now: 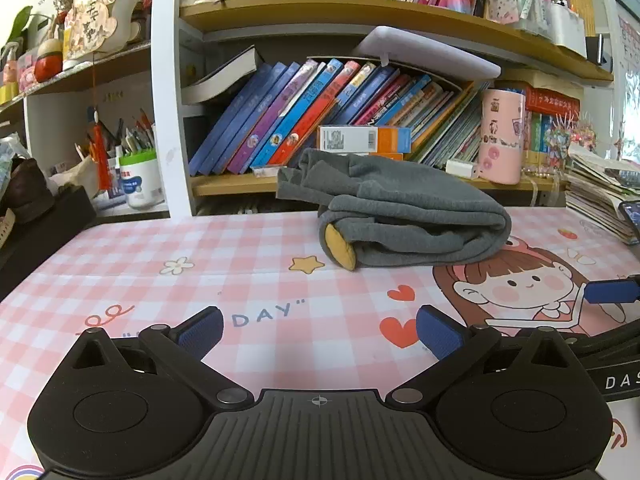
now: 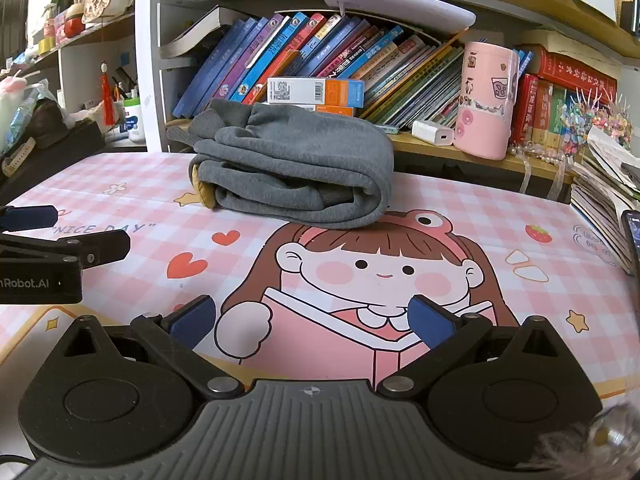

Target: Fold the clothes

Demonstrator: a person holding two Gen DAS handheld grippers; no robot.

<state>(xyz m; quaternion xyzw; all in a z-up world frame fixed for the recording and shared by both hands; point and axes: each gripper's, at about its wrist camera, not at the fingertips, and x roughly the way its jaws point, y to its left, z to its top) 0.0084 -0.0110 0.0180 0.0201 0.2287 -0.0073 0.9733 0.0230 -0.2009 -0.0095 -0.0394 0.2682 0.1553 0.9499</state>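
Bookshelves crowd the background behind a pink checked cartoon desk mat [image 1: 240,256], where a grey fleece garment [image 2: 296,168] sits folded at upper centre. Left gripper [image 1: 320,330] and right gripper [image 2: 312,322] hover spread wide, holding nothing. Folding looks finished; next probably only tidying.

The right tool [image 1: 612,292] is cut off by the frame edge, its grip unreadable there.

Both wrist views low over mat [image 1: 240,256], facing bookshelf [image 1: 360,16]; share folded garment [image 2: 296,160].
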